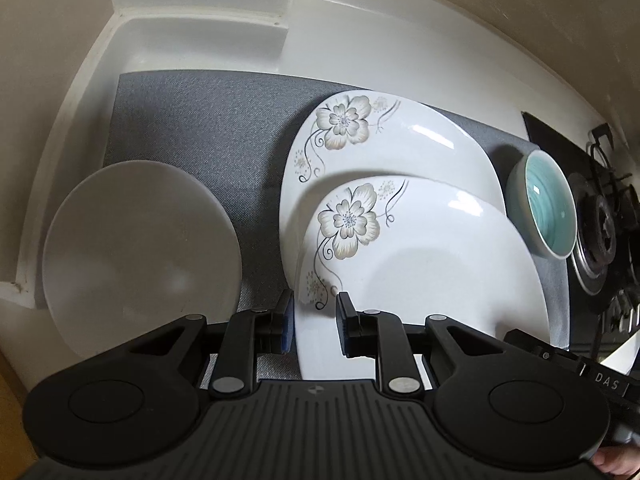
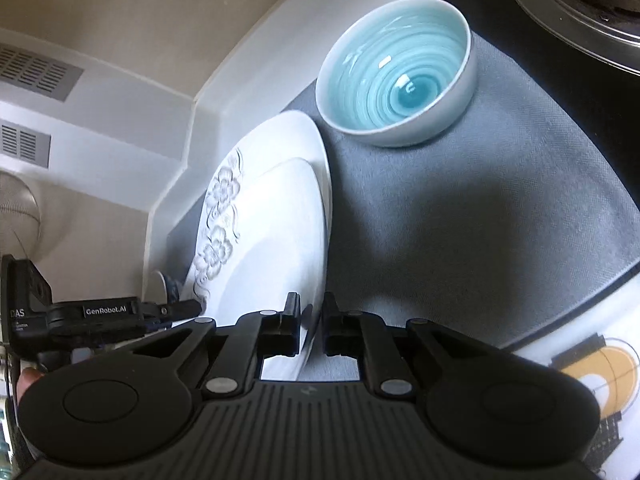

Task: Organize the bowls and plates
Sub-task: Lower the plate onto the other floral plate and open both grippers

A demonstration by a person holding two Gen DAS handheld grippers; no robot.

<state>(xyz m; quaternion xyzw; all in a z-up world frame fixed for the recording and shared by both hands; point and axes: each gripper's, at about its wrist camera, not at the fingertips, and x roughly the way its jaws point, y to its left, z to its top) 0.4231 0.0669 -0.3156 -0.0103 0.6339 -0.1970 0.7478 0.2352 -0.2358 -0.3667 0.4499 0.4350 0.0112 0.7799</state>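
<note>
Left gripper (image 1: 316, 320): we see its fingers straddling the near flowered plate's (image 1: 420, 264) left rim, not pinching.
Right gripper (image 2: 311, 328): clamped on that plate's right edge.
Left view only: grey plate (image 1: 140, 252), far flowered plate (image 1: 392, 148) on the mat (image 1: 200, 128).
Right view only: teal bowl's (image 2: 394, 76) spiral inside.
</note>
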